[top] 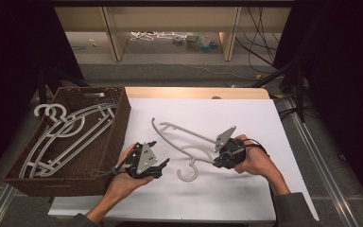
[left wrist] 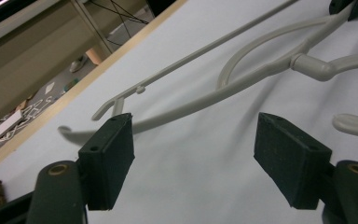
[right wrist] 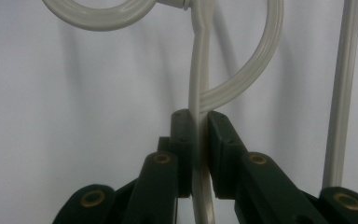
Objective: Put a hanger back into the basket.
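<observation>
A: The right gripper [right wrist: 199, 154] has its fingers [right wrist: 182, 140] pinching the shoulder bar of the pale plastic hanger [top: 189, 142] near the hook. The hanger lies over the middle of the white worktop [top: 246, 198], tilted up at the pinched side.

B: And the left gripper [left wrist: 193, 158]?

A: Its fingers [left wrist: 107, 158] are spread, with nothing between them, just short of the hanger's far arm.

B: Risks?

A: The thin bar could twist or slip in so narrow a pinch. The free end might snag the wicker basket [top: 116, 137] of other hangers [top: 66, 137].

B: Unclear parts?

A: The held bar's lower end is cut off at the edge of the right gripper view.
</observation>
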A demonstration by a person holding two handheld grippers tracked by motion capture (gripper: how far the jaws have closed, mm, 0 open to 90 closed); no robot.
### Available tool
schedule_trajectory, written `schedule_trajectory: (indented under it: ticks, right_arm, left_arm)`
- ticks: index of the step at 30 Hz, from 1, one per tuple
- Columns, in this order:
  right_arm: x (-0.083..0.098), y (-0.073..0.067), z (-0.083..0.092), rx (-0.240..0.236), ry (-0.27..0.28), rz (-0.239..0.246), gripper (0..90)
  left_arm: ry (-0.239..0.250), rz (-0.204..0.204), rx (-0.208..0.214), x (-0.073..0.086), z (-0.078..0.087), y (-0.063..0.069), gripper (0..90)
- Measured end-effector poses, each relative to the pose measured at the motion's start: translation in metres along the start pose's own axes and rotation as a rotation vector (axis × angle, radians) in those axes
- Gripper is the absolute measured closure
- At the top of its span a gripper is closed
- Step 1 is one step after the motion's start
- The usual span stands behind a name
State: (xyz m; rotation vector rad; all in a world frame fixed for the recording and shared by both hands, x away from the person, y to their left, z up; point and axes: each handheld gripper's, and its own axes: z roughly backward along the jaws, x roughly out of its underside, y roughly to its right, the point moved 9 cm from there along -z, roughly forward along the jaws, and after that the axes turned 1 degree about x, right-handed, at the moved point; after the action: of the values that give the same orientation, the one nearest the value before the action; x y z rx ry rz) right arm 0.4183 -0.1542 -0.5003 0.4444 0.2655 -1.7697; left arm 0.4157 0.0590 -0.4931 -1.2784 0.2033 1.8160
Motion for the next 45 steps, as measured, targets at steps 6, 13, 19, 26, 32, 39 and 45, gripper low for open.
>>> schedule_trajectory:
  ticks: [6, 13, 19, 26, 32, 39, 45]
  right_arm:
    - [-0.003, -0.007, 0.002, -0.018, 0.009, 0.026, 82.1]
    - [-0.010, -0.017, 0.001, -0.045, 0.013, 0.051, 82.1]
    - [-0.016, -0.024, 0.001, -0.062, 0.025, 0.080, 82.1]
    - [-0.020, -0.030, 0.003, -0.077, 0.031, 0.114, 82.0]
    - [-0.022, -0.035, 0.002, -0.096, 0.031, 0.136, 82.1]
    - [-0.022, -0.037, 0.002, -0.113, 0.032, 0.147, 82.0]
    - [-0.021, -0.036, 0.004, -0.128, 0.045, 0.158, 81.9]
  left_arm:
    - [-0.032, -0.065, 0.036, 0.001, -0.009, 0.006, 29.1]
    - [-0.083, -0.120, 0.105, 0.005, -0.012, 0.011, 29.1]
    - [-0.089, -0.168, 0.140, 0.008, -0.012, 0.015, 32.8]
    - [-0.091, -0.203, 0.171, 0.009, -0.013, 0.024, 37.7]
    - [-0.091, -0.251, 0.190, 0.008, -0.012, 0.029, 51.4]
    - [-0.096, -0.342, 0.231, 0.007, -0.008, 0.033, 64.2]
    - [-0.106, -0.437, 0.219, 0.003, -0.003, 0.034, 68.7]
